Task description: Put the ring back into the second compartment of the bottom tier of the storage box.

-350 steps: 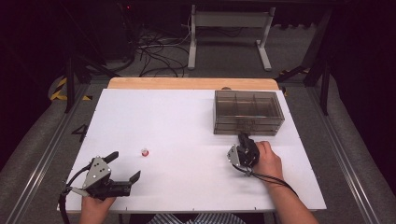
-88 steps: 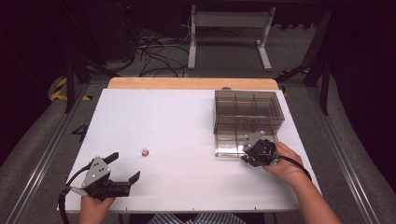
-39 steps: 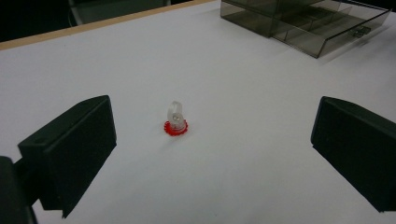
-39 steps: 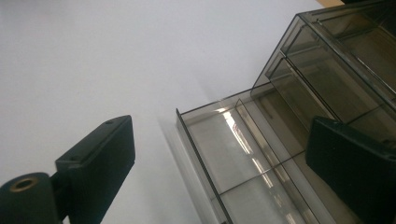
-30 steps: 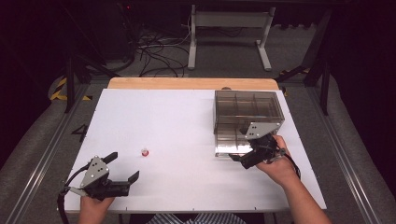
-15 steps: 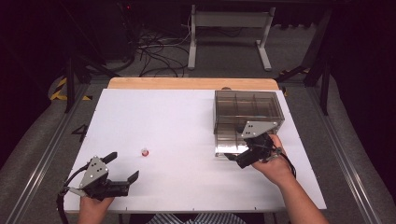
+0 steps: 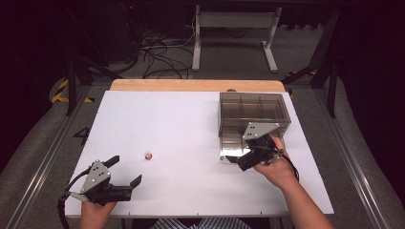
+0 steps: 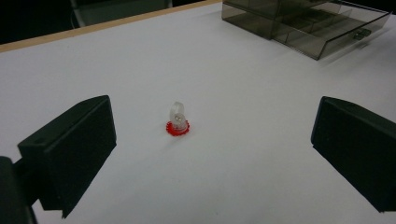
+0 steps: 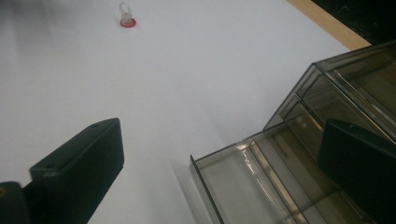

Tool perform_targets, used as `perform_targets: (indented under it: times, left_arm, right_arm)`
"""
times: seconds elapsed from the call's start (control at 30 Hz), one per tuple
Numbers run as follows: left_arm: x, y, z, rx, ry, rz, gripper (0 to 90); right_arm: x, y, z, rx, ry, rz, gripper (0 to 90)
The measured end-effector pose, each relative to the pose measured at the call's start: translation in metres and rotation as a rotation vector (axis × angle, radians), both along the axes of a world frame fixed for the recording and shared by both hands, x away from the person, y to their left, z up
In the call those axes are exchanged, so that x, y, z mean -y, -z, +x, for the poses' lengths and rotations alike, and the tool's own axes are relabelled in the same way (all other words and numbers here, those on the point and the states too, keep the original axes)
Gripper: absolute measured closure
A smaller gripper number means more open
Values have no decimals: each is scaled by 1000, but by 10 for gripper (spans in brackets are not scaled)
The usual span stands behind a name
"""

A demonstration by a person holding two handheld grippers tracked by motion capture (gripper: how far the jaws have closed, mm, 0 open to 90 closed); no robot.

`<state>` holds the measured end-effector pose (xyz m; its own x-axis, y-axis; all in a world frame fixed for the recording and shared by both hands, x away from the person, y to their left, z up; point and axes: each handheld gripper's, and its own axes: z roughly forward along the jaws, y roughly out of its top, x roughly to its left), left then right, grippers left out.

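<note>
A small clear piece on a red toothed base (image 7: 148, 155) stands upright on the white table, left of centre. My left gripper (image 7: 126, 170) rests near the front left corner, open. In the left gripper view the piece (image 8: 178, 121) stands a little ahead, between the lines of the two spread jaws of my left gripper (image 8: 212, 126). A smoky clear drawer box (image 7: 253, 110) sits at the back right, its lower drawer (image 7: 232, 148) pulled out. My right gripper (image 7: 240, 162) hovers open at the drawer's front. One jaw is over the drawer (image 9: 243, 184), which looks empty, and the other over the table.
The table's wooden far edge (image 7: 196, 85) runs behind the box. Open white surface lies between the small piece and the drawer. Beyond the table are a dark floor, cables and a desk frame (image 7: 234, 33).
The box's lower drawer has come out since the earliest frame. My right gripper moved from the table to the drawer front, then drifted slightly left. The left gripper stayed still.
</note>
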<state>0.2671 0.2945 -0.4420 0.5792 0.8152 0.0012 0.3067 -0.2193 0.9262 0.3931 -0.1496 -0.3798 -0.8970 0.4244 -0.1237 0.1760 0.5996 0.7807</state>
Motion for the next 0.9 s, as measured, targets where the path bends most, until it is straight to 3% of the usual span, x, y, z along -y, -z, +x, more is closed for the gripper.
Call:
perform_targets:
  times: [0.27,0.9]
  left_arm:
    - [-4,0,-3,2,-11,11,9]
    - [-8,0,-9,0,-32,5,9]
  right_arm:
    - [-19,1,6,-47,-19,10,1]
    - [-65,6,13,-71,-42,39,11]
